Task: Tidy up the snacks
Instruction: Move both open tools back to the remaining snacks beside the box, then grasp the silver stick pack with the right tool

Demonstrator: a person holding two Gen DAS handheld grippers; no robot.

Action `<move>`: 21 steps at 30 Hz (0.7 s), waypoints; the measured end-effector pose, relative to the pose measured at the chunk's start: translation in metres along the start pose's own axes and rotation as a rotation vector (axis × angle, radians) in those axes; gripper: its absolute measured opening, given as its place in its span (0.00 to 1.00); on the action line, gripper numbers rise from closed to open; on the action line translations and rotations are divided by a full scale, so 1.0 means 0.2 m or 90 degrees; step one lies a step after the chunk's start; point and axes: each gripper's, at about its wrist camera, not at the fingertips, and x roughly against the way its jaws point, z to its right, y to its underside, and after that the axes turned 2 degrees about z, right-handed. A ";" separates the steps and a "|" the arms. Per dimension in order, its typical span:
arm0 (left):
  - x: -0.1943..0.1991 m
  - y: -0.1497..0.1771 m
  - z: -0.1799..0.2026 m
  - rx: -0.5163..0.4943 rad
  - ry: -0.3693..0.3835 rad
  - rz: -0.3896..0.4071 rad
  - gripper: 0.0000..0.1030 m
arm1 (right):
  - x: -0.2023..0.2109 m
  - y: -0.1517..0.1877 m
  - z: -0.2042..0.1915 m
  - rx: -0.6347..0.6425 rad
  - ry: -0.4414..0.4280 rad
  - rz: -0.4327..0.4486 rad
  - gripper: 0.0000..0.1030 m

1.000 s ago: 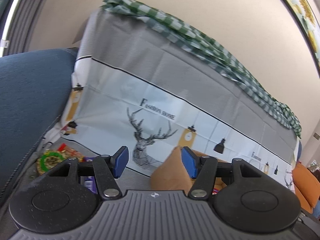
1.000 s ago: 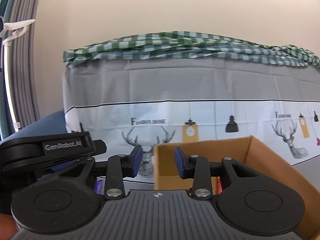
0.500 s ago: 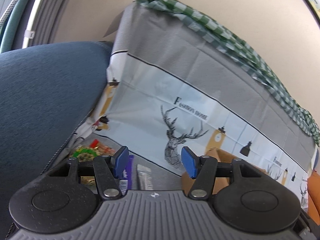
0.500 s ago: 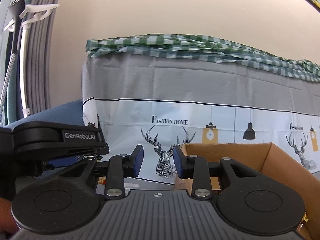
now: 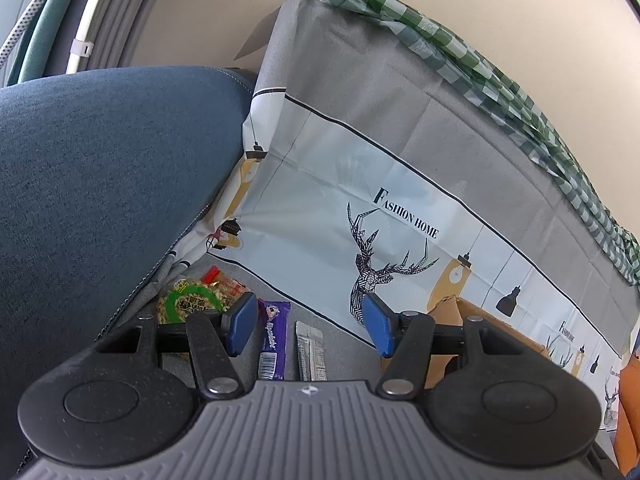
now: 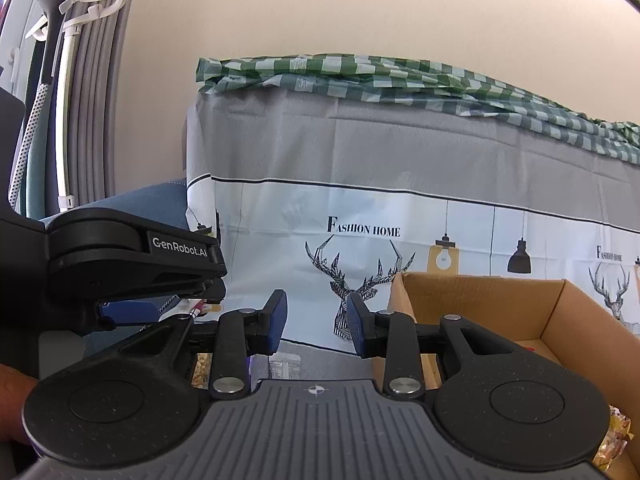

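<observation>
In the left wrist view my left gripper (image 5: 310, 328) is open and empty above several snacks on the grey cloth: a green and yellow peanut bag (image 5: 196, 300), a purple Alpenliebe bar (image 5: 273, 340) and a silver sachet (image 5: 311, 350). The cardboard box (image 5: 480, 320) lies to the right. In the right wrist view my right gripper (image 6: 316, 326) is open and empty, with the cardboard box (image 6: 500, 308) to its right and the silver sachet (image 6: 285, 365) below its fingers. The left gripper's body (image 6: 132, 264) shows at the left.
A blue cushioned seat (image 5: 100, 184) stands close on the left. A tall block draped in a deer-print cloth (image 5: 400, 184) with a green checked cloth (image 6: 400, 80) on top stands behind the snacks. A gold wrapper (image 6: 612, 436) lies at the right edge.
Both grippers have swung left: the snacks now show between the left fingers and the box has slid to the right in both views. Both jaws stay open.
</observation>
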 end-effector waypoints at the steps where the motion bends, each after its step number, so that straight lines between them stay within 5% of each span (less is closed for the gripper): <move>1: 0.00 0.00 0.00 0.000 0.000 0.001 0.61 | 0.00 0.00 0.00 0.001 0.001 -0.001 0.34; 7: -0.04 0.00 -0.05 0.002 -0.024 -0.020 0.59 | -0.03 0.03 -0.02 0.005 -0.017 -0.025 0.34; 12: -0.12 0.02 -0.17 0.030 -0.089 -0.070 0.40 | -0.10 0.09 -0.05 0.021 -0.041 -0.075 0.34; 21: -0.17 0.04 -0.21 0.024 -0.124 -0.095 0.40 | -0.23 0.21 -0.07 0.017 -0.037 -0.149 0.34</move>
